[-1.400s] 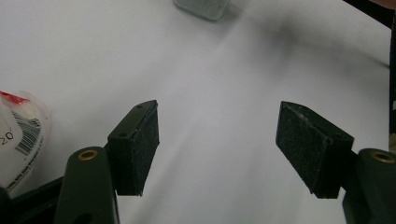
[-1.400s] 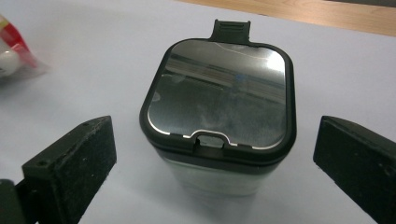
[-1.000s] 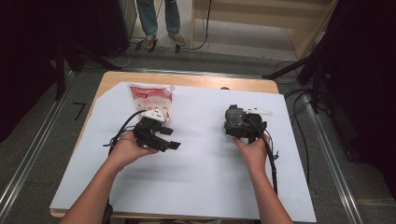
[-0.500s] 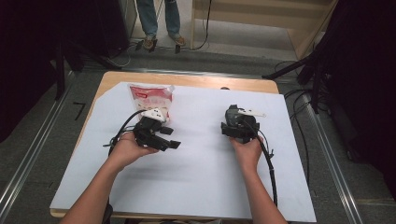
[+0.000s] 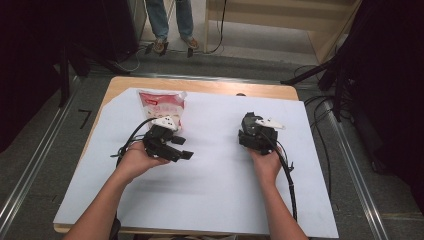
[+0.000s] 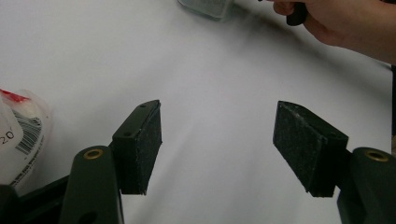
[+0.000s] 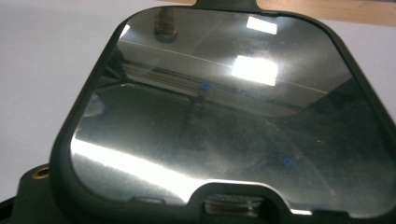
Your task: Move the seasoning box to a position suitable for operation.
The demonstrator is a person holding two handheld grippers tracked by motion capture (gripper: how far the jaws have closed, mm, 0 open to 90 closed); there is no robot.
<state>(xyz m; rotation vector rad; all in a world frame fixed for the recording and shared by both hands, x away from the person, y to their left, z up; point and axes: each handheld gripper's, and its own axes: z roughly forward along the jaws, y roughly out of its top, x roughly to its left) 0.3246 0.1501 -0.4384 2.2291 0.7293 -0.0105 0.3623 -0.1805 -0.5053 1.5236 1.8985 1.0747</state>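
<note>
My left gripper (image 5: 182, 148) lies low over the white sheet (image 5: 215, 175), held in the left hand and pointing right. In the left gripper view it (image 6: 217, 140) is open, with bare sheet between its black pads (image 6: 144, 144). A red-and-white snack packet (image 5: 161, 105) lies just behind it, and its corner (image 6: 18, 135) shows at the left edge. My right gripper (image 5: 252, 127) sits in the right hand at centre right. Its jaws have just been closing, but they are hidden. A dark glossy panel with a black rim (image 7: 224, 107) sits right in front of its camera, and whether the jaws hold it I cannot tell.
The sheet covers most of a wooden table (image 5: 200, 86). A person's legs (image 5: 170, 25) stand beyond the far edge. Cables and stand legs (image 5: 320, 80) lie on the floor to the right. The right gripper's cable (image 5: 290, 185) trails along the forearm.
The right gripper has shifted and turned slightly to the left in the hand. The left hand and the packet have stayed put.
</note>
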